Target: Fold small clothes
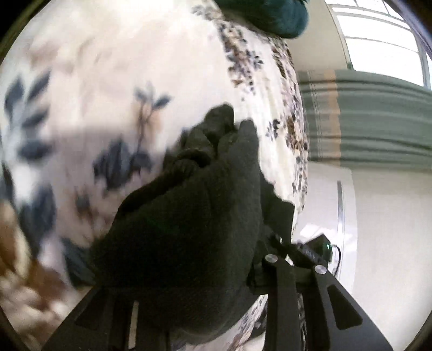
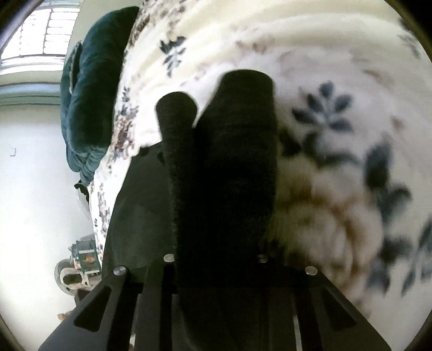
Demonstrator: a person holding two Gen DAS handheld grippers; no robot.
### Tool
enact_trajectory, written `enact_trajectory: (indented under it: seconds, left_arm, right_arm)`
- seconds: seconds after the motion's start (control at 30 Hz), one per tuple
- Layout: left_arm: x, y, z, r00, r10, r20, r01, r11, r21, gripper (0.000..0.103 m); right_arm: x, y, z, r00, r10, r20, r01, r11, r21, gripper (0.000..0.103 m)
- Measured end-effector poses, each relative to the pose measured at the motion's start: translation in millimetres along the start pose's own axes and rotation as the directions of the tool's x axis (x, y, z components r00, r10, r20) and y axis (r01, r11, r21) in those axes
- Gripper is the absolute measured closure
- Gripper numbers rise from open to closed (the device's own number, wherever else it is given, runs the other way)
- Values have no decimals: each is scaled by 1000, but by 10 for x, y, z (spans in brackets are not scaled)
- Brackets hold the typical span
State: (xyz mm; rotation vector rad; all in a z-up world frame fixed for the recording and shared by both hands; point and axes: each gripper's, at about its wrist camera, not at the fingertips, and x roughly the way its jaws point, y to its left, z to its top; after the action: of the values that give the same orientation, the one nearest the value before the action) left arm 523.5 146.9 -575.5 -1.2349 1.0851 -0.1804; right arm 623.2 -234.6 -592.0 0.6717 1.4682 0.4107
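Note:
A dark knitted garment, like a sock or small sleeve, fills the middle of the left wrist view and drapes over my left gripper, which is shut on it; one black finger shows at its right edge. In the right wrist view the same dark cloth covers my right gripper, which is shut on it, with two rolled ends pointing away. Both hold the cloth just above a white bedspread with blue and brown flowers.
A dark teal pillow lies at the bed's far edge, also in the left wrist view. Beyond the bed edge are a bright window, a grey-green curtain, a white wall and a small gadget on the floor.

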Motion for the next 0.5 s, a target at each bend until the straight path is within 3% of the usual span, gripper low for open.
enact_trajectory:
  seconds: [0.13, 0.2, 0.37, 0.43, 0.5]
  left_arm:
    - [-199, -126, 185, 995, 29, -100, -17, 993, 118, 77]
    - [-235, -157, 219, 983, 54, -174, -24, 985, 172, 77]
    - [-97, -15, 145, 932, 168, -320, -81, 959, 270, 77]
    - [10, 152, 59, 905, 222, -364, -111, 947, 301, 74]
    - [74, 256, 62, 894, 255, -369, -151, 946, 288, 68]
  right_arm:
    - [-246, 97, -559, 999, 14, 35, -16, 999, 51, 84]
    - [-365, 119, -1005, 998, 6, 60, -11, 996, 92, 84]
    - [-464, 168, -2190, 994, -62, 86, 43, 977, 207, 84]
    - [-392, 148, -2582, 994, -84, 73, 63, 965, 254, 84]
    - [-255, 78, -2813, 994, -103, 43, 86, 955, 284, 84]
